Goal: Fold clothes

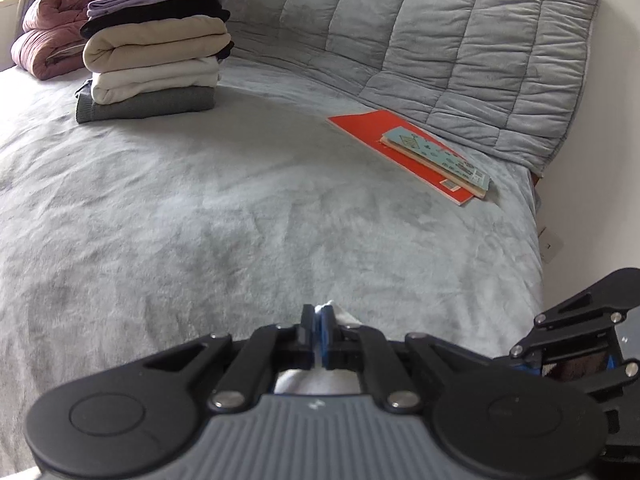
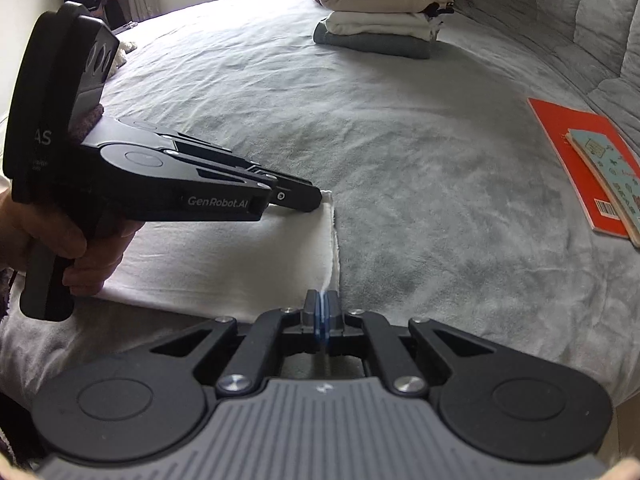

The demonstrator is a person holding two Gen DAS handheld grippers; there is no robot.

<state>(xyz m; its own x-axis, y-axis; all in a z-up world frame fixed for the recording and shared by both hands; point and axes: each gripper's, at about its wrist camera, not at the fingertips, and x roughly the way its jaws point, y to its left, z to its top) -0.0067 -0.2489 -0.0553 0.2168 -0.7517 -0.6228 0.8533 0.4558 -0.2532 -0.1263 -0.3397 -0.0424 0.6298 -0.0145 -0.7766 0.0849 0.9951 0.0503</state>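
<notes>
A white cloth (image 2: pixel 248 256) lies flat on the grey bed cover (image 2: pixel 400 152), its right edge running between both grippers. My left gripper (image 1: pixel 319 314) is shut on a corner of the white cloth (image 1: pixel 330 308); in the right wrist view the left gripper (image 2: pixel 318 200) pinches the cloth's far corner, with a hand (image 2: pixel 68 240) on its handle. My right gripper (image 2: pixel 321 300) is shut on the near corner of the same edge. In the left wrist view the right gripper's body (image 1: pixel 580 332) shows at the lower right, its tips hidden.
A stack of folded clothes (image 1: pixel 156 56) stands at the back of the bed, with a pink quilt (image 1: pixel 52 28) behind it. A red book (image 1: pixel 404 148) with a smaller blue book (image 1: pixel 440 160) on top lies by the quilted grey headboard (image 1: pixel 440 32).
</notes>
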